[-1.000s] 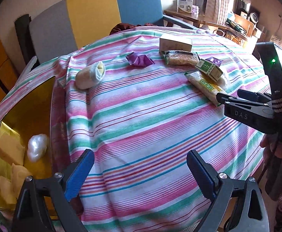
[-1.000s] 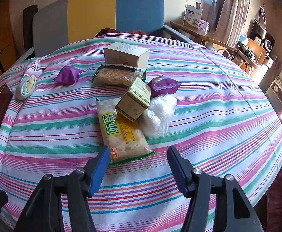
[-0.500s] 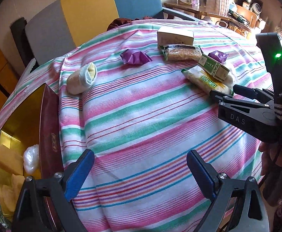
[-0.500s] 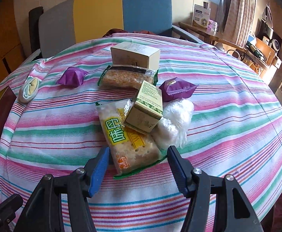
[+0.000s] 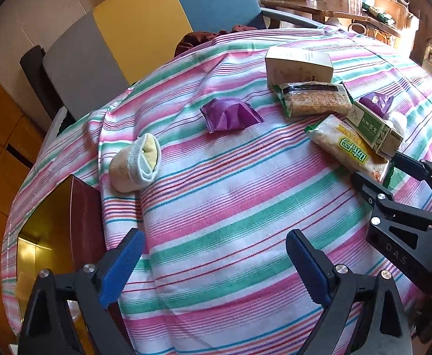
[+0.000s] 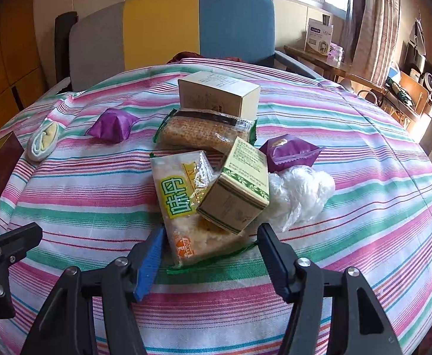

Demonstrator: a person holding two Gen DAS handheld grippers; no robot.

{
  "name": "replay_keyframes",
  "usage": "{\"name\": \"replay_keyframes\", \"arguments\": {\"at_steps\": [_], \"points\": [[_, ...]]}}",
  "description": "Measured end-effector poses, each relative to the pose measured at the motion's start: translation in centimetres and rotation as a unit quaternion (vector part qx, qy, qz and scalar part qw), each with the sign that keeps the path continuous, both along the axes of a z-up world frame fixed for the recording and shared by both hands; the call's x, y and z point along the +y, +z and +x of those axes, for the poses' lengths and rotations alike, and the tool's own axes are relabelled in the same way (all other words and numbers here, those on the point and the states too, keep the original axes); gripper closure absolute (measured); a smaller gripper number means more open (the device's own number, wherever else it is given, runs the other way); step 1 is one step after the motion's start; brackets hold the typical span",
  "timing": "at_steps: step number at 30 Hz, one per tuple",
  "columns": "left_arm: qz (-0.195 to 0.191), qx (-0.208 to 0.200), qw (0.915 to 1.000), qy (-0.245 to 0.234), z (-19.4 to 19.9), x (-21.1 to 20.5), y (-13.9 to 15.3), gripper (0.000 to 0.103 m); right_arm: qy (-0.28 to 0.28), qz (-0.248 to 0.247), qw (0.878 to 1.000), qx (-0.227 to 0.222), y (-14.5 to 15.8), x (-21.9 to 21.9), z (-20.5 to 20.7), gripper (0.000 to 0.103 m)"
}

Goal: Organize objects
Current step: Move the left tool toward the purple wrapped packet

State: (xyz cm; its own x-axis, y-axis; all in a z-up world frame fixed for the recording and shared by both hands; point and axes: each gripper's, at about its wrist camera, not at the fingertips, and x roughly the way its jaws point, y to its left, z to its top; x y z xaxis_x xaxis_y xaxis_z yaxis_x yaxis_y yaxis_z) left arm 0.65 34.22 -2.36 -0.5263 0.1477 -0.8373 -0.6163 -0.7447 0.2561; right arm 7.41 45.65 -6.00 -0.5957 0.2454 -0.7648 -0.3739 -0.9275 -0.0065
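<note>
The right gripper [image 6: 208,254] straddles the near end of a cracker pack [image 6: 192,204] on the striped surface [image 6: 364,207], its fingers spread to either side of the wrapper and apparently not yet pressing it. In the right wrist view the pack lies at the centre, with a green box [image 6: 236,186] leaning on its 2 o'clock edge and a white plastic wad [image 6: 301,192] at 3 o'clock.

To lift the pack cleanly, the fingers probably need to close low across its width, clear of the box, or the box may tip off and roll onto the cloth. A gentle squeeze seems wise: the crackers look brittle and the glossy film slippery.

The pack is a clear wrapper with a yellow-green label, pale crackers showing through, and crimped green ends. A browner cracker pack [image 6: 204,133] sits at 12 o'clock, a tan box [image 6: 219,94] behind that, and purple pouches at 10 o'clock [image 6: 112,127] and 2 o'clock [image 6: 290,153].

The left gripper [image 5: 213,269] hangs over bare cloth, fingers spread and empty, with a rolled sock [image 5: 136,165] at 11 o'clock and a dark red bin [image 5: 68,224] at 9 o'clock, likely where things are going.
</note>
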Motion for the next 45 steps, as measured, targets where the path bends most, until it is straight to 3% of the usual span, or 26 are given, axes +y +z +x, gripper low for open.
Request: {"name": "replay_keyframes", "arguments": {"at_steps": [17, 26, 34, 45], "points": [[-0.008, -0.02, 0.9998, 0.004, -1.6, 1.7, -1.3, 0.006, 0.012, -0.022, 1.0, 0.018, -0.3, 0.4, -0.4, 0.039], [-0.013, -0.011, 0.9995, 0.025, -3.7, 1.7, -1.6, 0.006, 0.018, -0.034, 0.998, 0.039, -0.3, 0.5, -0.1, 0.049], [-0.005, -0.008, 0.9991, 0.042, -5.5, 2.4, -2.1, 0.006, 0.005, -0.04, 0.997, 0.066, 0.0, 0.8, 0.9, 0.051], [0.022, -0.036, 0.998, 0.048, -7.0, 3.7, -2.6, 0.006, -0.014, -0.051, 0.994, 0.091, 0.1, 1.4, 1.8, 0.051]]}}
